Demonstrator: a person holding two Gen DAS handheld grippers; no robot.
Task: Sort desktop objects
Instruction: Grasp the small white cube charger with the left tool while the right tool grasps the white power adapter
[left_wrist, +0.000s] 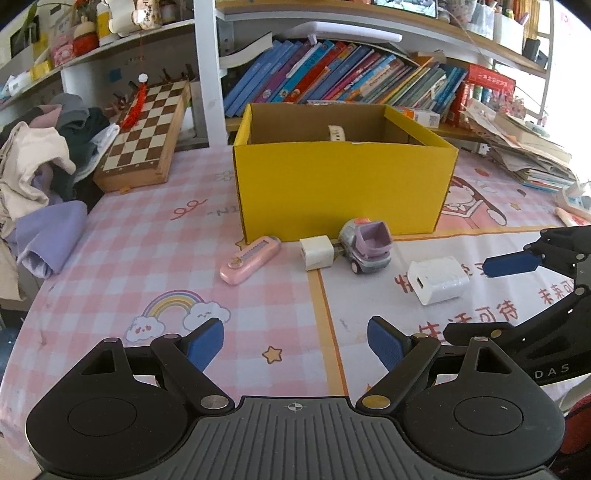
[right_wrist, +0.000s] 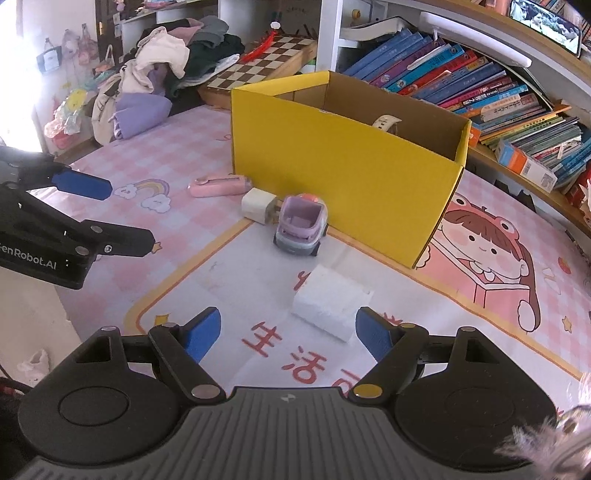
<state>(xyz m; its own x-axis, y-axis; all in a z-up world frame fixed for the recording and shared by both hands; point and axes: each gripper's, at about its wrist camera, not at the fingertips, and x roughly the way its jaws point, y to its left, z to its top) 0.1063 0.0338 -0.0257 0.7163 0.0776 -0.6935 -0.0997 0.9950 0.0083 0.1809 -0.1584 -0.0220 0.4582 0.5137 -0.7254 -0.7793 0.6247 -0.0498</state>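
Note:
A yellow cardboard box (left_wrist: 343, 184) (right_wrist: 332, 162) stands open on the desk with a pale watch (left_wrist: 337, 133) (right_wrist: 386, 122) inside. In front of it lie a pink utility knife (left_wrist: 249, 260) (right_wrist: 219, 186), a small white charger (left_wrist: 317, 253) (right_wrist: 258, 205), a purple toy truck (left_wrist: 367, 245) (right_wrist: 301, 230) and a larger white charger (left_wrist: 437, 280) (right_wrist: 330, 308). My left gripper (left_wrist: 295, 345) is open and empty, above the mat short of the objects. My right gripper (right_wrist: 288, 334) is open and empty, its right finger close beside the larger white charger.
A chessboard case (left_wrist: 146, 134) and a pile of clothes (left_wrist: 40, 166) sit at the left. Books (left_wrist: 343, 75) fill the shelf behind the box. A stack of papers (left_wrist: 524, 147) lies at the right. The right gripper shows at the left wrist view's right edge (left_wrist: 513, 264).

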